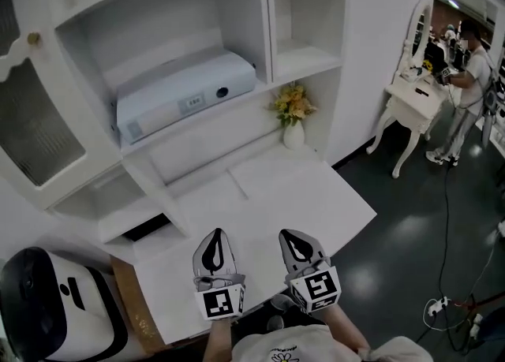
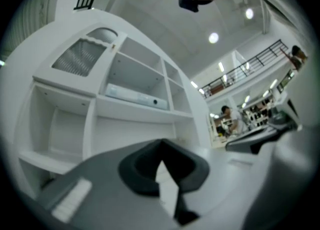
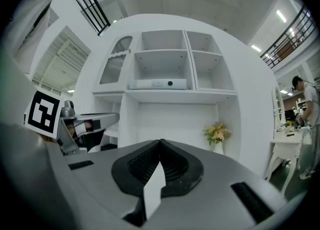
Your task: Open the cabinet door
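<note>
My left gripper [image 1: 215,244] and right gripper [image 1: 300,245] hang side by side over the near edge of the white desk [image 1: 316,195]. Both are pinched fully closed on nothing. The glazed cabinet door [image 1: 35,128] stands upright, up and far to their left, with its knob [image 1: 33,38] at its edge. I judge the left gripper nearer. I can read no writing, only square markers.

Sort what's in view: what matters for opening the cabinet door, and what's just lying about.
For the job:
cabinet door
knob
left gripper, shut and empty
right gripper, shut and empty

Lying about:
white projector-like box
vase of flowers
dressing table
white machine at lower left
</note>
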{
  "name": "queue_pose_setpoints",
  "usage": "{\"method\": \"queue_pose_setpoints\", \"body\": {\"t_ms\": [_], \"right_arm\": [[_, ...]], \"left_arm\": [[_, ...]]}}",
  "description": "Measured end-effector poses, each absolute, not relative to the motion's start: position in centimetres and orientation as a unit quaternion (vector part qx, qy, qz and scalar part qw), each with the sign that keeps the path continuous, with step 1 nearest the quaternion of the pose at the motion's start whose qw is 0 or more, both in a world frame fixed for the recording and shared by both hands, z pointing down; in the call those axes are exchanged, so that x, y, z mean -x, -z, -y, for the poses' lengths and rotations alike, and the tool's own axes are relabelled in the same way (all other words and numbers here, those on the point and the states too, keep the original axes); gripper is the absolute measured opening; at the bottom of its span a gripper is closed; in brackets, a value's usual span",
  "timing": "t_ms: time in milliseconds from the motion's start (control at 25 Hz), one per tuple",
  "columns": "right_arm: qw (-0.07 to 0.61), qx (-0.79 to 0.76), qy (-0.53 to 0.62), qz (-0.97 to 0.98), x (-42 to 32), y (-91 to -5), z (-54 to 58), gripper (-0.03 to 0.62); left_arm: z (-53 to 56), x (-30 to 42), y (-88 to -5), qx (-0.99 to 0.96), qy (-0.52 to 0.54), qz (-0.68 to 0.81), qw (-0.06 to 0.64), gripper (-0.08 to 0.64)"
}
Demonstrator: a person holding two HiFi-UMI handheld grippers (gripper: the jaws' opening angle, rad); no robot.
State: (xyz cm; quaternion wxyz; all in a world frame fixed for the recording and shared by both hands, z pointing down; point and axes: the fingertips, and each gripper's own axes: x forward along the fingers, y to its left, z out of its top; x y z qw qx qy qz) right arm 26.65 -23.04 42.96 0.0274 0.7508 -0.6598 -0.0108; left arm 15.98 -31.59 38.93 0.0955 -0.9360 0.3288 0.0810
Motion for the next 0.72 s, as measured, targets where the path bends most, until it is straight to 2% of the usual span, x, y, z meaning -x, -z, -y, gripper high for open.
{"method": "queue_pose_setpoints", "body": {"t_ms": [720], "right_arm": [[-0.013,-0.632,0.046,0.774,-23.9,-39.8,31.5,0.000]], "left_arm": [[36.1,-10.9,-37.3,0.863,-0.062,-0.492,0.102,0.006]]}}
